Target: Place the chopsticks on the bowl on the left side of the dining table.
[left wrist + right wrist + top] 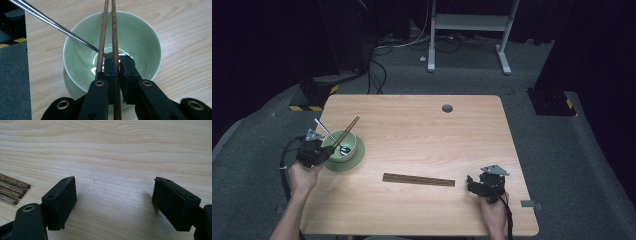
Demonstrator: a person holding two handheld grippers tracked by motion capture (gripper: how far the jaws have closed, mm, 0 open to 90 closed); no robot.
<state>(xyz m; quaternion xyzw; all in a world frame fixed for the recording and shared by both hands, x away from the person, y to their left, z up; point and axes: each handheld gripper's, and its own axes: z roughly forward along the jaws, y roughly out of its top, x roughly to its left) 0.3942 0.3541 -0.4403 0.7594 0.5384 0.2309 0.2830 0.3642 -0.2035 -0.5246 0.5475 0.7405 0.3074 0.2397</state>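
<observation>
Left gripper (pixel 117 66) pinches a chopstick pair (pixel 110 32) over the green bowl (pixel 140 32), apparently only one stick clamped. Lower tips gently beside the spoon (pixel 55 25); right gripper (pixel 113 200) idles wide.

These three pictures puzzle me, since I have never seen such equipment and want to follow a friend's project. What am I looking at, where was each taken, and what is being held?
There is no robot here. A person sits at a wooden table and holds a two-jaw gripping tool in each hand. The wide picture comes from a camera above the person, looking down on the table. The other two come from small cameras mounted on each tool, looking along its black jaws.

On the table stands a green bowl on a matching saucer, with a metal spoon leaning inside it. A row of spare chopsticks lies in the middle.

The left tool is shut on a pair of wooden chopsticks whose ends point over the bowl. The right tool rests open above bare wood, holding nothing.
</observation>
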